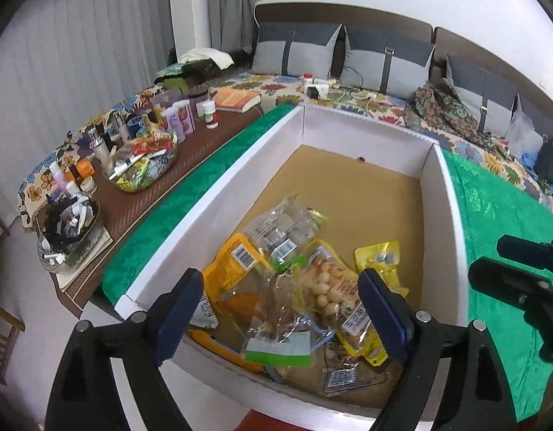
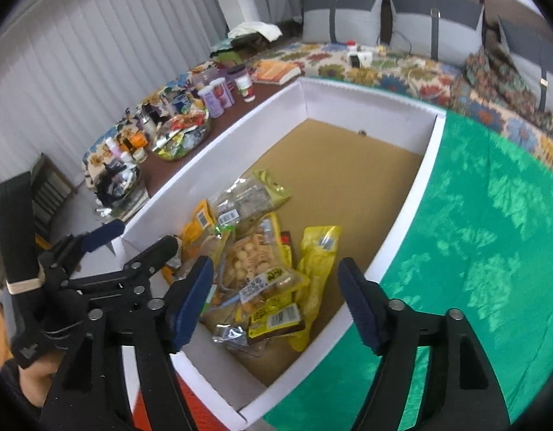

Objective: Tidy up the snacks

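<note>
The left gripper (image 1: pixel 280 309) hangs over the near end of a white cardboard box (image 1: pixel 219 194), its blue-padded jaws spread wide with nothing between them. Directly beneath and just ahead of it lies a heap of snack packets (image 1: pixel 294 287) on the box's brown floor: a clear bag of round pale nuts (image 1: pixel 326 283) under the right finger's side, a yellow pouch with a barcode (image 1: pixel 236 262) toward the left finger, a clear packet with a green strip (image 1: pixel 276 344) nearest the wrist, and a small yellow sachet (image 1: pixel 378 256) beyond the right finger. The far half of the box is bare cardboard.

The right gripper (image 2: pixel 276 301) is also released, jaws apart and holding nothing, poised above the same heap (image 2: pixel 262 269) from the box's near right corner, with the left gripper (image 2: pixel 132 244) showing off to its left. The box (image 2: pixel 402 215) rests on a green cloth (image 2: pixel 492 233) stretching away to the right gripper's right. Further off to the left of both grippers a brown table (image 1: pixel 190 154) carries bottles (image 1: pixel 179 115), a glass bowl of sachets (image 1: pixel 143 168) and an orange book (image 1: pixel 236 98)
</note>
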Demonstrator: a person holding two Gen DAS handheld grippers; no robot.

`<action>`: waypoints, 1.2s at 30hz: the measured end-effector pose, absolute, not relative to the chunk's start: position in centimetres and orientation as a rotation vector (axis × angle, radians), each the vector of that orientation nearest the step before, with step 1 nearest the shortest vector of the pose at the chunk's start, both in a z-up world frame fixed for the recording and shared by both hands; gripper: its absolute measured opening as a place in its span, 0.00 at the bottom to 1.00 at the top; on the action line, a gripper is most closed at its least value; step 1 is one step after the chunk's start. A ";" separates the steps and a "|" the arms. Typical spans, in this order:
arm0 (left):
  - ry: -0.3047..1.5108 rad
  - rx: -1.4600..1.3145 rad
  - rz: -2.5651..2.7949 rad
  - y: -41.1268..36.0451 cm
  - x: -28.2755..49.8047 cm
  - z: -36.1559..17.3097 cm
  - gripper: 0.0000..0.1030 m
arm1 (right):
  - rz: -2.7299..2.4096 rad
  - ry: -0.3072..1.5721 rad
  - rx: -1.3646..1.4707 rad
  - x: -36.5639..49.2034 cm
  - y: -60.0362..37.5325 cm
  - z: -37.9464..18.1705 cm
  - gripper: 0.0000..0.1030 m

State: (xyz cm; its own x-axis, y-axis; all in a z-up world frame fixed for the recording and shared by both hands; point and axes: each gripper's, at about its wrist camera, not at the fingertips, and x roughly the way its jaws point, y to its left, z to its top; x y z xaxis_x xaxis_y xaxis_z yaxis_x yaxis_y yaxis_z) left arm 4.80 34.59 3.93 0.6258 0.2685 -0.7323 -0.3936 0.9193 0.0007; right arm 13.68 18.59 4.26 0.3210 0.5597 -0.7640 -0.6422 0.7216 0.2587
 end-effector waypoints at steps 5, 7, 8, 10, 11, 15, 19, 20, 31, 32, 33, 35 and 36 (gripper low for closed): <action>0.726 -0.161 0.369 33.3 3.9 5.8 1.00 | 0.750 0.912 -0.160 13.1 18.4 5.0 0.81; 0.747 -0.188 0.357 33.1 3.8 6.1 1.00 | 0.724 0.898 -0.192 13.0 18.3 5.2 0.82; 0.757 -0.212 0.349 33.3 3.7 6.3 1.00 | 0.717 0.894 -0.194 13.0 18.1 5.2 0.82; 0.761 -0.249 0.352 33.4 3.4 6.6 1.00 | 0.708 0.902 -0.168 13.1 17.5 5.5 0.82; 0.766 -0.249 0.380 33.4 3.2 6.7 1.00 | 0.699 0.904 -0.161 13.1 17.3 5.6 0.82; 0.767 -0.213 0.425 32.9 2.4 7.1 1.00 | 0.645 0.887 -0.178 12.8 16.4 6.3 0.82; 0.780 -0.248 0.441 33.1 1.5 6.9 1.00 | 0.605 0.921 -0.138 12.6 15.0 6.5 0.82; 0.781 -0.246 0.460 33.0 1.3 6.9 1.00 | 0.592 0.930 -0.143 12.7 14.9 6.4 0.82; 0.861 -0.198 0.550 34.5 0.3 6.5 1.00 | 0.588 0.900 -0.140 11.3 14.9 7.4 0.82; 0.858 -0.192 0.555 34.5 0.3 6.5 1.00 | 0.589 0.890 -0.148 11.1 15.2 7.6 0.82; 0.856 -0.181 0.562 34.6 0.2 6.4 1.00 | 0.589 0.885 -0.154 11.0 15.4 7.6 0.82; 0.861 -0.150 0.586 34.6 0.3 6.4 1.00 | 0.593 0.875 -0.172 10.8 15.9 7.7 0.82; 0.868 -0.138 0.599 34.6 0.4 6.4 1.00 | 0.595 0.875 -0.175 10.7 16.1 7.7 0.82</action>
